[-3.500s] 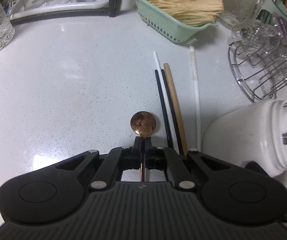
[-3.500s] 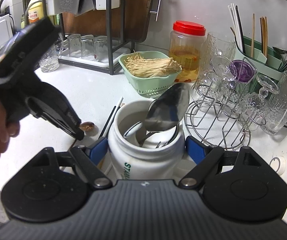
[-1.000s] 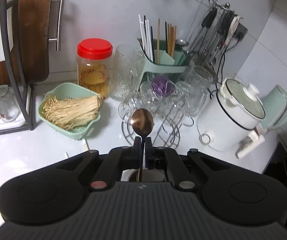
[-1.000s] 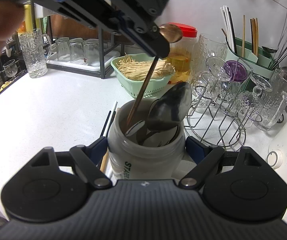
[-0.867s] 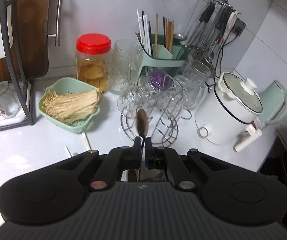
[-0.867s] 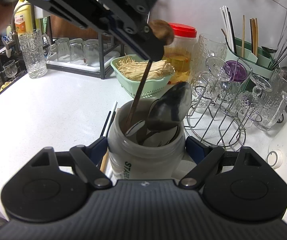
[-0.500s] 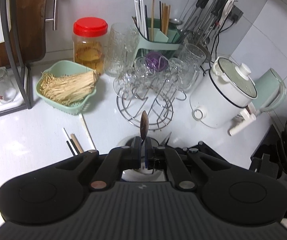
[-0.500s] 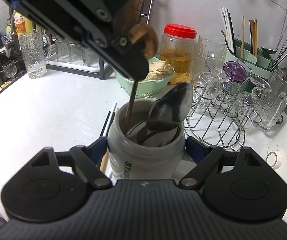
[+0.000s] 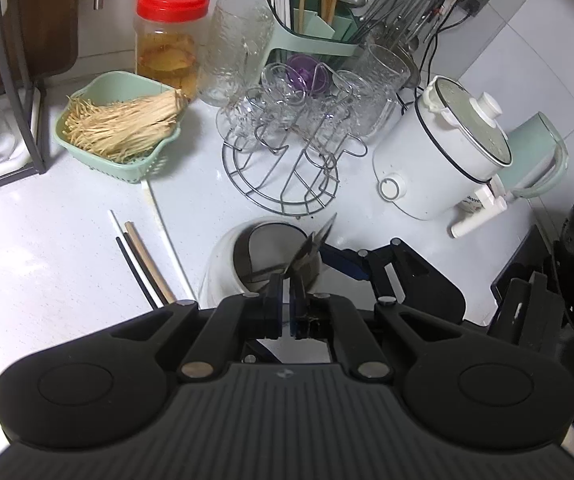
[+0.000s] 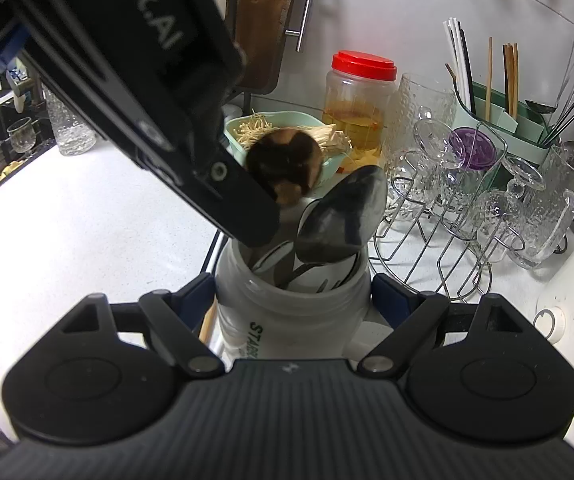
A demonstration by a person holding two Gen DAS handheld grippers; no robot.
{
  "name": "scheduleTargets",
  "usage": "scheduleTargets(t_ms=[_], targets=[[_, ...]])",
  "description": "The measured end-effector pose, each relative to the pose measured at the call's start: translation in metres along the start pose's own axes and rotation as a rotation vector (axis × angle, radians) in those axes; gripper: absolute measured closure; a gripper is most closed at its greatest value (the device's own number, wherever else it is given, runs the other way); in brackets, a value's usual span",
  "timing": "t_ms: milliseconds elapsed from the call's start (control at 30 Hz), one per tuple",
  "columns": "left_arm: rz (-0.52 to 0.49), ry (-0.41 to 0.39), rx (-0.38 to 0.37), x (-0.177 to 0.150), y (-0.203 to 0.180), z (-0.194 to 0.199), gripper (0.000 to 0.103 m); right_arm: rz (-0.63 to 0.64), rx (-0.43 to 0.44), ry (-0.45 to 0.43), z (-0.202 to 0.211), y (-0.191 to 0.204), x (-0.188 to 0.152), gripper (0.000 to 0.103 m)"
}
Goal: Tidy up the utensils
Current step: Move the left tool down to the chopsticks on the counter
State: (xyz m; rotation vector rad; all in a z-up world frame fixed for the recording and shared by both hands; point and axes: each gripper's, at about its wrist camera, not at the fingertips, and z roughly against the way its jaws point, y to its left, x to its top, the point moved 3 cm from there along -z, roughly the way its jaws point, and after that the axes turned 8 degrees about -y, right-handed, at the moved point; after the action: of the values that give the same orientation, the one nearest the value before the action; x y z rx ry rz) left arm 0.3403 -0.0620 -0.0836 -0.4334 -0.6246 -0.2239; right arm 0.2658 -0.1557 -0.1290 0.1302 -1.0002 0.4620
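Left gripper [image 10: 271,220] is pinched hard on the copper spoon [image 10: 285,170], handle already down in the white ceramic jar [image 10: 291,304] that my right gripper [image 10: 291,300] clamps by its sides. My worry is release: glossy round bowl, thin slick handle, so it may clatter against the big steel spoon [image 10: 343,216] or tip out. Loose chopsticks [image 9: 147,268] lie beside the jar on the speckled counter [image 9: 47,248].

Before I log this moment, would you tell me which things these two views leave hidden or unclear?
- Copper spoon: in the right wrist view its handle is hidden behind the left gripper, and its bowl is blurred.
- White jar: its base is cut off by the right gripper's body; only part of its lettering shows.
- Jar contents: left wrist view shows a dark mouth, so the utensils cannot be counted.
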Motion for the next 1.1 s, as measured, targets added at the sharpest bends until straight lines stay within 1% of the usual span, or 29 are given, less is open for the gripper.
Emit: scheduleTargets(t_ms=[133, 233, 300, 367, 433, 567, 833, 1100], targets=[[-0.008, -0.040, 0.006, 0.003, -0.003, 0.007, 0.099, 0.001, 0.000, 0.000, 0.000, 0.000, 0.000, 0.015], [0.000, -0.039, -0.004, 0.004, -0.004, 0.010, 0.099, 0.001, 0.000, 0.001, 0.000, 0.000, 0.000, 0.015], [0.001, -0.042, 0.000, 0.004, -0.004, 0.014, 0.094, 0.000, 0.000, 0.000, 0.000, 0.000, 0.000, 0.015], [0.002, -0.056, 0.005, 0.004, -0.005, 0.018, 0.080, -0.002, -0.001, 0.000, 0.000, 0.000, 0.000, 0.015], [-0.006, -0.079, 0.013, 0.004, -0.006, 0.024, 0.075, -0.004, -0.003, -0.002, 0.000, 0.000, 0.000, 0.015], [-0.023, -0.126, 0.037, 0.005, -0.007, 0.039, 0.070, -0.008, -0.008, -0.003, 0.001, 0.001, 0.000, 0.015], [0.006, -0.221, 0.093, 0.004, 0.003, 0.070, 0.068, -0.012, -0.014, 0.001, 0.000, 0.000, 0.000, 0.015], [0.116, -0.254, 0.165, -0.016, 0.035, 0.083, 0.067, -0.018, -0.006, 0.005, 0.001, -0.002, 0.000, 0.016]])
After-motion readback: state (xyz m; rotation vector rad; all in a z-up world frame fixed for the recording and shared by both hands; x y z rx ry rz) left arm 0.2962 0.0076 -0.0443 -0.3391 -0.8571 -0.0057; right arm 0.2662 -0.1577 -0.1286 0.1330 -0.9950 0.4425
